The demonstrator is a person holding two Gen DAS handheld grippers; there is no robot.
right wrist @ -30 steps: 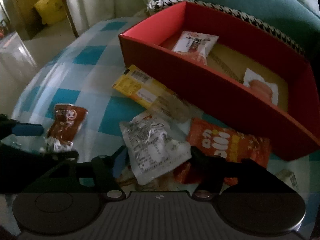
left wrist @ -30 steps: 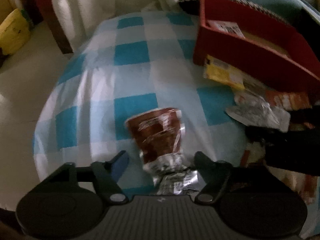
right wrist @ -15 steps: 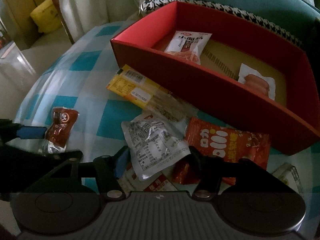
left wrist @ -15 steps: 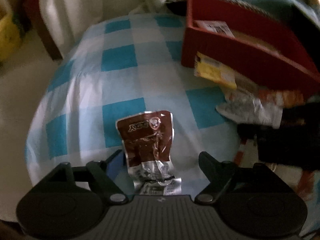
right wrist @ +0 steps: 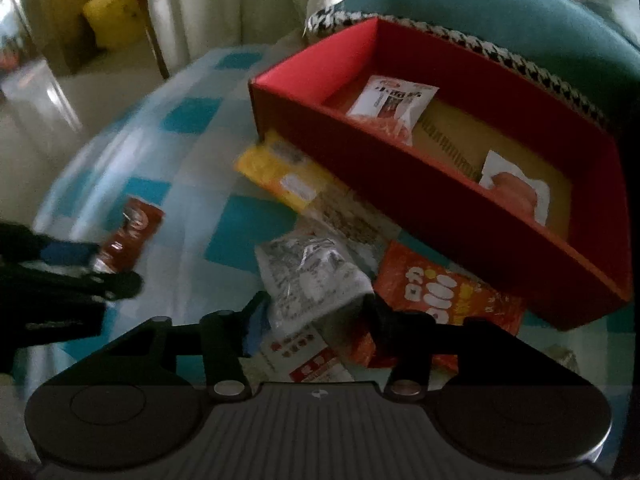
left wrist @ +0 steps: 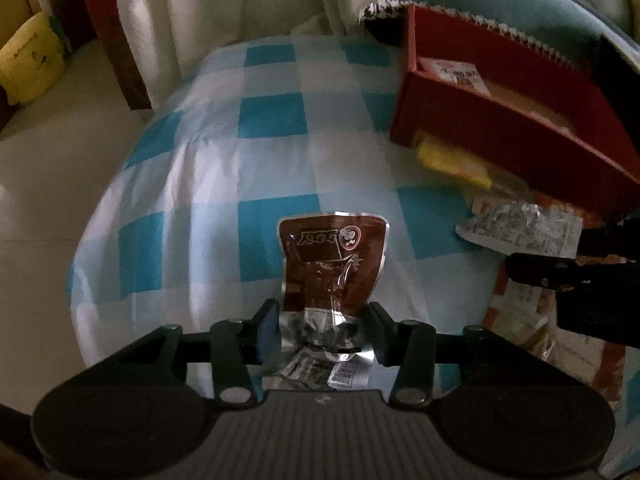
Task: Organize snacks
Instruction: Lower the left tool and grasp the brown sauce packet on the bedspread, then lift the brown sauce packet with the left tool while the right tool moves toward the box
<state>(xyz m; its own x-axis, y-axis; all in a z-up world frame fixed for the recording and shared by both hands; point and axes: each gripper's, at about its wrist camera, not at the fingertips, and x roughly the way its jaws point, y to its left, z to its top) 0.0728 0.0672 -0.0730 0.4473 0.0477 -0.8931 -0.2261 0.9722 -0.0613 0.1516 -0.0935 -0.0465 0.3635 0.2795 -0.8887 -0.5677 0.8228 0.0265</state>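
A brown snack packet (left wrist: 334,256) lies on the blue-and-white checked cloth (left wrist: 224,184), its crumpled silver end between the fingers of my left gripper (left wrist: 322,320), whose jaws have narrowed onto it. It also shows in the right wrist view (right wrist: 130,236). My right gripper (right wrist: 312,310) has narrowed jaws around the lower end of a silver-white packet (right wrist: 310,276). A red box (right wrist: 440,176) at the back right holds a white-and-red packet (right wrist: 392,98) and a white packet with an orange picture (right wrist: 512,188).
A yellow packet (right wrist: 280,172), an orange packet (right wrist: 444,292) and a white-and-red packet (right wrist: 308,356) lie in front of the box. A teal cushion (right wrist: 500,12) sits behind it. White fabric (left wrist: 224,8) hangs at the back; the floor (left wrist: 52,152) is left of the cloth's edge.
Both grippers' jaws have narrowed, the left around the brown packet's silver end, the right around the silver-white packet. The right gripper moved closer to the box.
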